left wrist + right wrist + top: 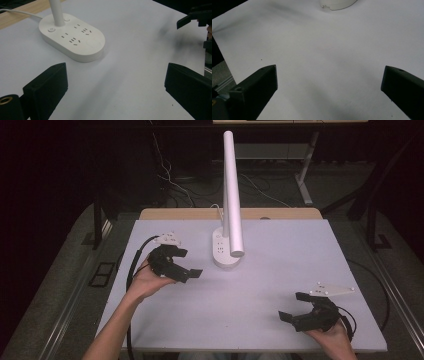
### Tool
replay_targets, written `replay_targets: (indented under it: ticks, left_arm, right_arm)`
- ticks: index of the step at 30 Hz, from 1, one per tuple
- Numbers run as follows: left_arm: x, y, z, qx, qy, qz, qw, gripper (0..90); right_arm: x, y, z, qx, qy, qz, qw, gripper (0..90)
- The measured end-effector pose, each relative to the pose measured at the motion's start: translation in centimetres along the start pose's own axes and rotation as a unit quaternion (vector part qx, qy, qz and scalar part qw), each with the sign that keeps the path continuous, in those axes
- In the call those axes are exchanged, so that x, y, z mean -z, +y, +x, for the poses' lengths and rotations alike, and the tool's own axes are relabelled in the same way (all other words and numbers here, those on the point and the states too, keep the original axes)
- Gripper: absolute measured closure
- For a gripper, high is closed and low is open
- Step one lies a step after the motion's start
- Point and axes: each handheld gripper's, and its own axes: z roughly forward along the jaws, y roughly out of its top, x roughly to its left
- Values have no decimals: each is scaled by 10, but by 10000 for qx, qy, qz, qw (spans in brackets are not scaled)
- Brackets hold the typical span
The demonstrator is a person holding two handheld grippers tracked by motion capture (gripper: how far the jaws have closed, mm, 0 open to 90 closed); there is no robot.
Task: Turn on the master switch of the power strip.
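Claws, left (192,262) and right (290,306), gape near lamp base (225,251).

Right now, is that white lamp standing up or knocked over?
Upright: the lamp stands on its oval base, flat on the table; both grippers are apart from it.

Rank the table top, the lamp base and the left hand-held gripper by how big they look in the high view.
1. Table top, by far the largest.
2. Left hand-held gripper and lamp base: they look about alike in spread, and the lamp's tube covers part of the base, so I won't rank them.
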Motion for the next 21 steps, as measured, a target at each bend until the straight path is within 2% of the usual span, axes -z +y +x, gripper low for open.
replay_targets:
  ticks: [16, 21]
  left_arm:
    - [-5, 20, 20, 11, 83, 116, 9999, 48]
    - [-8, 26, 23, -51, 91, 141, 9998, 48]
  right_arm:
    - [1, 0, -1, -9, 2, 9, 10000, 1]
    - [1, -1, -1, 6, -4, -8, 10000, 1]
